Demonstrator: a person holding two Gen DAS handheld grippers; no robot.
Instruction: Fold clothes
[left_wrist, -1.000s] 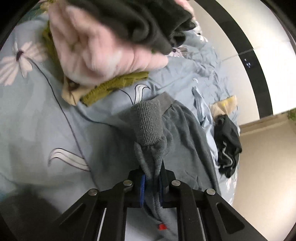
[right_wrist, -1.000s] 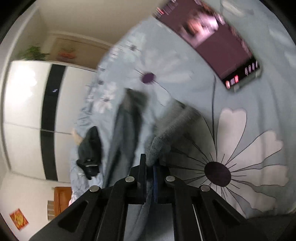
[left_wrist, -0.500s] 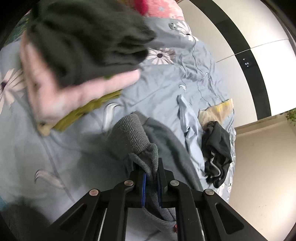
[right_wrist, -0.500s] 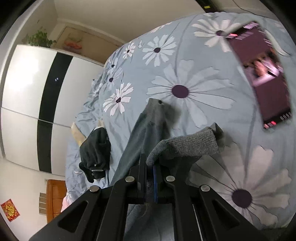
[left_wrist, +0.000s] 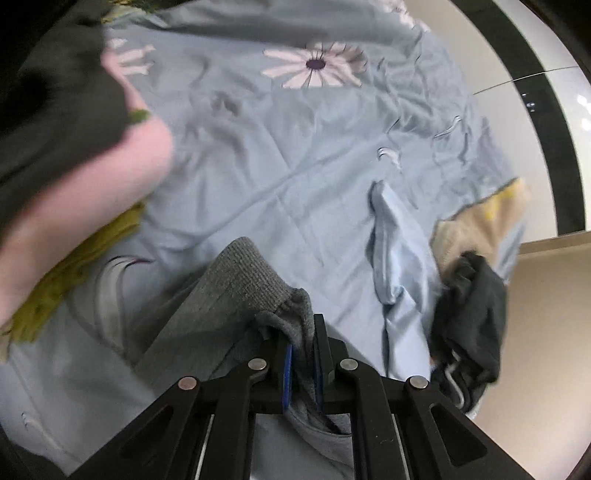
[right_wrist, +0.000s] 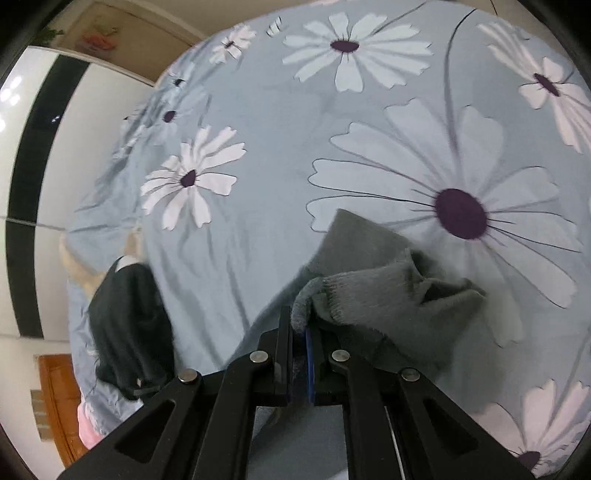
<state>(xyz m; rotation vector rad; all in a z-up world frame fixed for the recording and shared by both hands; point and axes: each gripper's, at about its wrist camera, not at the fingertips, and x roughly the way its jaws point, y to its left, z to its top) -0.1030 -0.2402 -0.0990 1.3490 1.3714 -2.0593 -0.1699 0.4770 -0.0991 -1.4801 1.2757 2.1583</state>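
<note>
A grey knitted garment (left_wrist: 236, 295) is pinched at its ribbed edge by the left gripper (left_wrist: 303, 354) and by the right gripper (right_wrist: 300, 343), above the flowered bedspread (right_wrist: 258, 147). A dark garment (left_wrist: 472, 317) is seen at the bed's edge.

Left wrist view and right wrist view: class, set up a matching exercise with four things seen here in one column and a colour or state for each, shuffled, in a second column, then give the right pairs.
Column one:
1. grey garment
2. bedsheet
3. dark garment
4. left gripper

Column two:
A. light blue with white flowers
B. lies crumpled near the bed's edge
C. shut on cloth
D. ribbed cuff, pinched by both grippers

Right pairs: 1-D, 2-A, 3-B, 4-C. The right gripper is likewise shut on the grey garment.
</note>
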